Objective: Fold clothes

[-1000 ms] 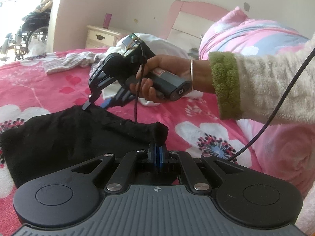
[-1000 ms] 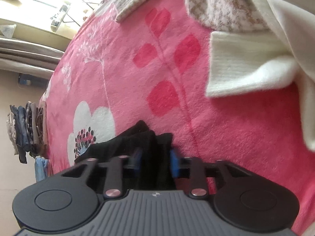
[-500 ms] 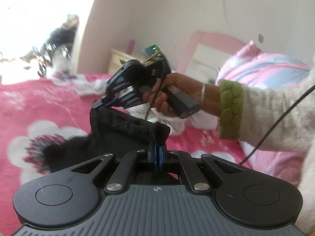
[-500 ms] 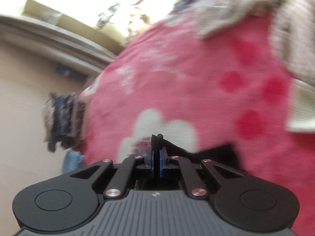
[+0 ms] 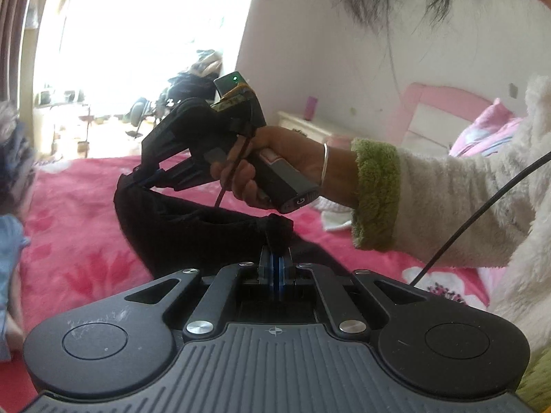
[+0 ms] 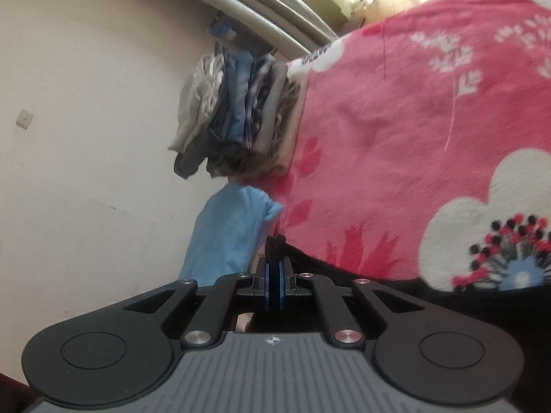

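Note:
A black garment [image 5: 193, 237] hangs in the air above the pink flowered bed, stretched between both grippers. My left gripper [image 5: 276, 261] is shut on one bunched corner of it, right in front of the lens. My right gripper [image 5: 137, 176], held in a person's hand, pinches the other corner further off to the left. In the right wrist view the right gripper [image 6: 273, 268] is shut on a fold of the black garment [image 6: 430, 296], which trails off to the lower right.
The pink flowered bedspread [image 6: 413, 130] fills the background. A stack of folded clothes [image 6: 237, 113] and a light blue garment [image 6: 227, 234] sit at the bed's edge. A nightstand [image 5: 306, 127], pink headboard [image 5: 444, 110] and pillow stand behind the person's fleecy sleeve [image 5: 447, 199].
Both grippers lifted the black garment off the bed. The right gripper closed on its corner and swung round, so its view now faces the folded stack and wall.

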